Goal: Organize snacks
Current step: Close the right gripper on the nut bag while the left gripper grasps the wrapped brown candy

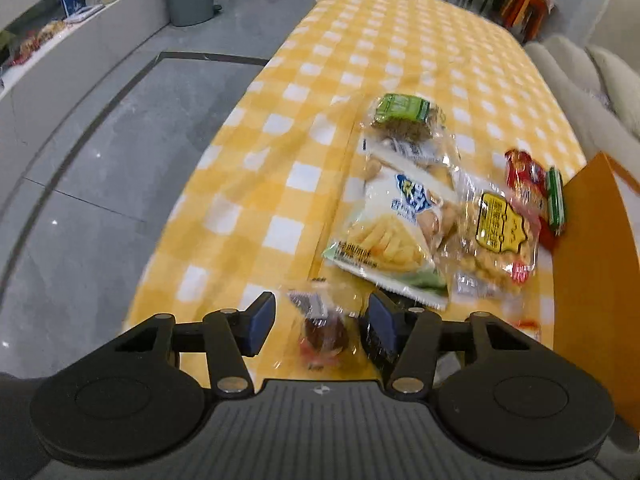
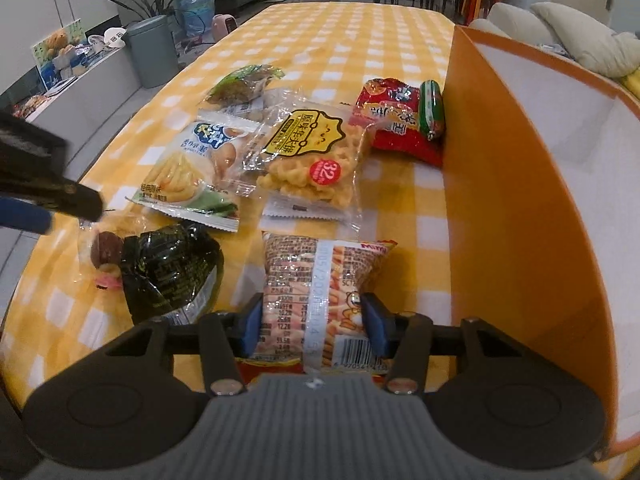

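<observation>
- Right tongs (image 2: 311, 326) clamped on biscuit-stick packet (image 2: 320, 280), orange box (image 2: 512, 184) just to their right, presumably the destination.
- Left tongs (image 1: 322, 322) part open, straddling clear-wrapped dark sweet (image 1: 324, 332); pads not evidently pressing.
- Remaining snacks on counter (image 2: 340, 40) ahead.

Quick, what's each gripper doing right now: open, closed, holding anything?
Left gripper: open around a clear snack pack, not gripping it yet.
Right gripper: closed on a biscuit-stick bag.
</observation>
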`<action>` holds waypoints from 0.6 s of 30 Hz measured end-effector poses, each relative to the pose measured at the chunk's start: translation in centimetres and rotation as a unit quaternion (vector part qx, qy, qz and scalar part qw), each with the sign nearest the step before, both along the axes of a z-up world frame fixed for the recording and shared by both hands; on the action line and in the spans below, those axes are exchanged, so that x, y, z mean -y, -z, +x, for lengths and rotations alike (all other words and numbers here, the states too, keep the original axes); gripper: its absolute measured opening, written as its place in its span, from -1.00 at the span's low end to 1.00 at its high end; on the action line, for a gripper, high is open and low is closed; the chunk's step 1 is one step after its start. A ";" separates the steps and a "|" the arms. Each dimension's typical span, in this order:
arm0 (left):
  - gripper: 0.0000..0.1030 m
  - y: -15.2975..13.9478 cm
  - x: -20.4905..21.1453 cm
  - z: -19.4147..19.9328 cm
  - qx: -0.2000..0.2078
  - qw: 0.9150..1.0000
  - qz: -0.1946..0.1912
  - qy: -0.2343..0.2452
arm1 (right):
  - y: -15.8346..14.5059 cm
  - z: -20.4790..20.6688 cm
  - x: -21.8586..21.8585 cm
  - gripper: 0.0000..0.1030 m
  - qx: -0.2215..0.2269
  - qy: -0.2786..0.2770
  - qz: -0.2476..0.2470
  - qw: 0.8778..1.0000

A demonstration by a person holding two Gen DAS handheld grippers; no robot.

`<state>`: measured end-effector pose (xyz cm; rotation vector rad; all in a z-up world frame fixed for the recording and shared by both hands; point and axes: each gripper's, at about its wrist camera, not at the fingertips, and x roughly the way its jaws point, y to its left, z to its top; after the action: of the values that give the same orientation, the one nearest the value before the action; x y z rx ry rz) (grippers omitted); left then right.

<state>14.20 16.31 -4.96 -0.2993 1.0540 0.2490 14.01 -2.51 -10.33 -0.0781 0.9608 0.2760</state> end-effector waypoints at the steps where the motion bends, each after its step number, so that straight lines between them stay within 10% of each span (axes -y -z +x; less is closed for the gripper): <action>1: 0.24 0.4 -0.1 0.1 -0.005 1.000 -0.004 0.008 | 0.0 0.0 0.0 -0.01 0.000 -0.002 -0.001 1.000; 18: -0.26 1.2 -0.2 0.1 -0.039 0.999 -0.010 0.035 | 0.0 -0.5 -0.5 -0.02 0.008 -0.003 -0.017 1.000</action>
<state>14.32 16.52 -6.17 -0.2720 1.1432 0.1877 13.54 -1.97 -10.36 -0.1142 0.9494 0.2642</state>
